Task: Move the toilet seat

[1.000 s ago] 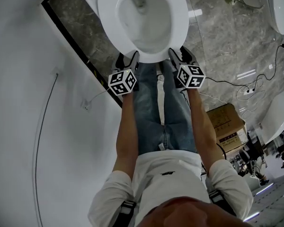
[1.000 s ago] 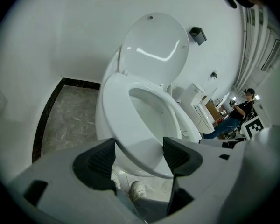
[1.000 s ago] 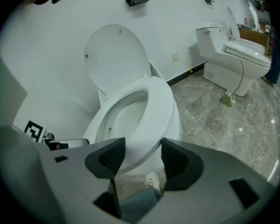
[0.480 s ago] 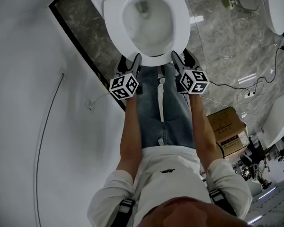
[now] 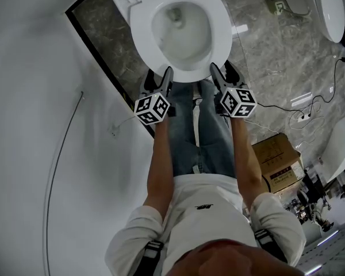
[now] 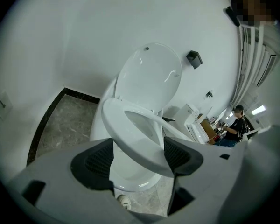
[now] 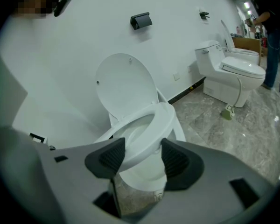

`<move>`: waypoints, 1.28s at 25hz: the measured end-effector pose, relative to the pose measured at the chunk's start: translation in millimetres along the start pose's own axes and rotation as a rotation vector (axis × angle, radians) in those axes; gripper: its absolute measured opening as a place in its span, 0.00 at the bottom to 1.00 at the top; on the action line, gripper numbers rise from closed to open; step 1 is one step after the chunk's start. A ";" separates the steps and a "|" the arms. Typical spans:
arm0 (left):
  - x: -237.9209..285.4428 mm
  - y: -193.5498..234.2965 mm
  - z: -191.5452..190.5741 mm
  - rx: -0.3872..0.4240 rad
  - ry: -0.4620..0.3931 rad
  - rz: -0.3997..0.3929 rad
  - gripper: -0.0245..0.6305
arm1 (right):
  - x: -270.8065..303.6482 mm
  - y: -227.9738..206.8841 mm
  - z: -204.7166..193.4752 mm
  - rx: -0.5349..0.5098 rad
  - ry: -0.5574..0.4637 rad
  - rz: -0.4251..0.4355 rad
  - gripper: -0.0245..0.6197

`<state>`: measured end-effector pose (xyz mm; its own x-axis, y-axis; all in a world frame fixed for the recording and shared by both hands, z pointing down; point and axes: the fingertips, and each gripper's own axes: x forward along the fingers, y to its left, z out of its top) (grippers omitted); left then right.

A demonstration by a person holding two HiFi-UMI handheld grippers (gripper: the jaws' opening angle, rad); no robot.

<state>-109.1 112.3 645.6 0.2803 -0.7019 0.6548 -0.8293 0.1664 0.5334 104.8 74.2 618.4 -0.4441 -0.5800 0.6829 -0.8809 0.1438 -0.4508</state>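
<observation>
We are standing over the toilet with both tools on the front edge of the toilet seat (image 5: pixel 221 34). The left gripper (image 5: pixel 158 77) has its fingers (image 6: pixel 100 158) clamped on the front-left part of the rim, which fills the gap between the two dark pads. The right gripper (image 5: pixel 222 72) does the same on the front-right part, its fingers (image 7: pixel 176 161) pressed against either side of the white ring. The lid (image 6: pixel 148 78) stands upright behind the seat, against the white wall (image 7: pixel 84 41). From the gripper views the seat looks tilted and lifted a little off the bowl (image 6: pixel 129 174), with a gap at the front, though we cannot be sure from these angles. The toilet stands on a grey marble floor (image 5: pixel 264 50) beside the wall. Off to our right a cardboard box (image 5: pixel 279 161) sits on the floor, and a second toilet (image 7: pixel 231 73) stands further along the same wall.
</observation>
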 end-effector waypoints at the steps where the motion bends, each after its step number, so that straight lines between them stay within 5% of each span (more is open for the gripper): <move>1: -0.7 -1.3 2.7 -0.002 -0.005 -0.003 0.52 | -1.0 1.4 3.2 0.001 -0.004 0.000 0.44; 18: -14.5 -17.0 48.3 -0.052 -0.084 -0.035 0.56 | -13.1 25.4 50.9 0.010 -0.083 -0.022 0.44; 32: -50.5 -69.5 76.1 0.319 -0.109 -0.087 0.55 | -17.9 37.4 86.4 0.062 -0.124 0.015 0.44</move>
<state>-102.3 83.5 534.7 0.3173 -0.7767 0.5441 -0.9188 -0.1097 0.3793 93.8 20.6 539.7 -0.4299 -0.6735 0.6013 -0.8610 0.1055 -0.4975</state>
